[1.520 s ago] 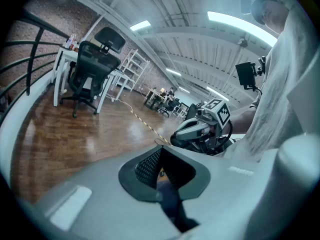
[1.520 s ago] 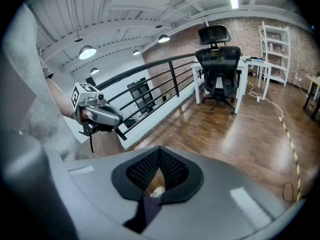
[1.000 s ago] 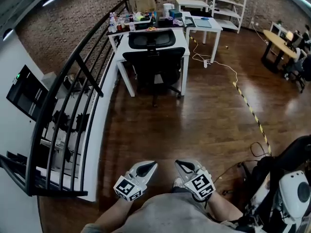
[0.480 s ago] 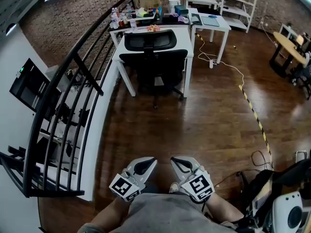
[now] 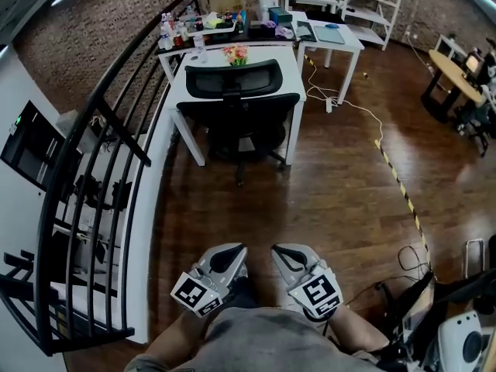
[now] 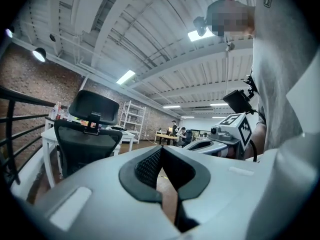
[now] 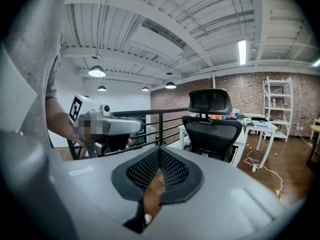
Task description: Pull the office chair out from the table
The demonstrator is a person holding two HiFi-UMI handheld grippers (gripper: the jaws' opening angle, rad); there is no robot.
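Note:
The black mesh office chair [image 5: 236, 113] stands tucked under a white table [image 5: 293, 74], its back toward me, well ahead across the wood floor. My left gripper [image 5: 235, 249] and right gripper [image 5: 277, 251] are side by side close to the person's body, both shut and empty, far short of the chair. The chair [image 6: 86, 134] lies ahead to the left in the left gripper view, beyond the closed left gripper [image 6: 160, 150]. In the right gripper view the chair [image 7: 212, 130] stands ahead to the right of the closed right gripper [image 7: 160, 152].
A black metal railing [image 5: 101, 169] runs along the left. A yellow-black floor strip [image 5: 399, 184] and a white cable [image 5: 353, 103] cross the floor at right. A second white table [image 5: 335, 43], shelving [image 5: 372, 6] and equipment [image 5: 457, 339] at bottom right.
Both grippers have travelled forward with the person, and the chair and table look nearer and larger. Both stay shut and empty.

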